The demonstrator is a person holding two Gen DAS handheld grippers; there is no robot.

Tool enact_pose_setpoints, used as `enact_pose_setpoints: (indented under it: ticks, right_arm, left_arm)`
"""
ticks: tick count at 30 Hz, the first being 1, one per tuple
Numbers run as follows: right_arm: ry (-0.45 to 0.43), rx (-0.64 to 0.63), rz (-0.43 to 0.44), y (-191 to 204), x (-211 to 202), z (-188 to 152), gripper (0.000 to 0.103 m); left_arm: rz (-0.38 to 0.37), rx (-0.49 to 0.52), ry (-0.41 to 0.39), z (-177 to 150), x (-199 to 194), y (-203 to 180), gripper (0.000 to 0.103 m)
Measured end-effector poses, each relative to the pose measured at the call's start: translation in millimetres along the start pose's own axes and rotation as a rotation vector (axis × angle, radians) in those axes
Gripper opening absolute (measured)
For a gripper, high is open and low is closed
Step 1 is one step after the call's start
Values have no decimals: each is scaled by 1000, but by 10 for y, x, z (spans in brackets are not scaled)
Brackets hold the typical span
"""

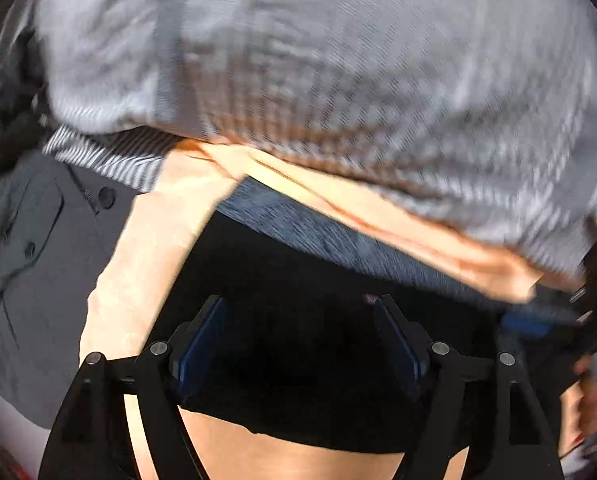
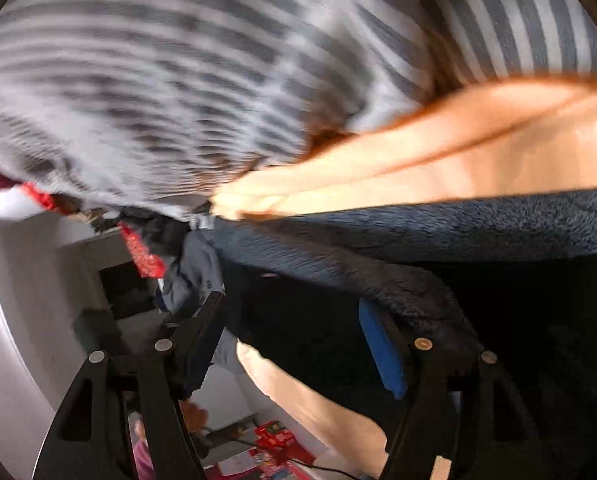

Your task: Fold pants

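Observation:
The dark pants lie on a light wooden tabletop, with a blue-grey fleecy band along their far edge. My left gripper points down over them, jaws wide apart, and the blue pads are clear of the black cloth between them. In the right wrist view the fleecy pants hang over the table edge. My right gripper is open. Cloth sits between its fingers and drapes against the right blue pad, unpinched.
A grey-and-white striped cloth fills the upper part of both views, blurred. A grey buttoned garment lies at the left. Beyond the table edge are white furniture and red items on the floor.

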State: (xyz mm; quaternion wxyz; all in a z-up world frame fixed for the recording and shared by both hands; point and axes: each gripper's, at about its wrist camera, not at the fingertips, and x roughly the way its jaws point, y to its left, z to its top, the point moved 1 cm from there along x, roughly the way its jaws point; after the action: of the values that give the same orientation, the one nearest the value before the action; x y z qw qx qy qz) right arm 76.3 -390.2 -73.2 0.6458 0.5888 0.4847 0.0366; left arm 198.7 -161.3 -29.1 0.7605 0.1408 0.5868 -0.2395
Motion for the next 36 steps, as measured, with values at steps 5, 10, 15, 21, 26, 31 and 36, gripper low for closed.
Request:
enact_pose_setpoints:
  ticks: [5,10,15,21,26,31,36]
  right_arm:
    - [1,-92,-98,88,-124,-280,61]
    - [69,-111,-311,-265,56,-470,48]
    - [-13,-111,-386,-399,-112,-470,28]
    - [-107,-170,-361,-160,-466,-822,61]
    - [-156,-130,-416,-286,-823,-1289,61]
    - [-243,-5,-489,-710,-1250,-1941,61]
    - [-385,170,-516,-1112,-1697,-2722,61]
  left_arm:
    - [-21,72,73,-236,309,-402,76]
    - [87,118,111,-446,622,-548,78]
    - [138,140,136,-499,475,-573,78]
    - [128,121,134,-749,92,-659,78]
    - [63,197,152,-1052,-93,-1114,78]
    - [-19,308,179,-1397,-116,-1535,78]
    - [-86,390,198,-1693,-114,-1796,78]
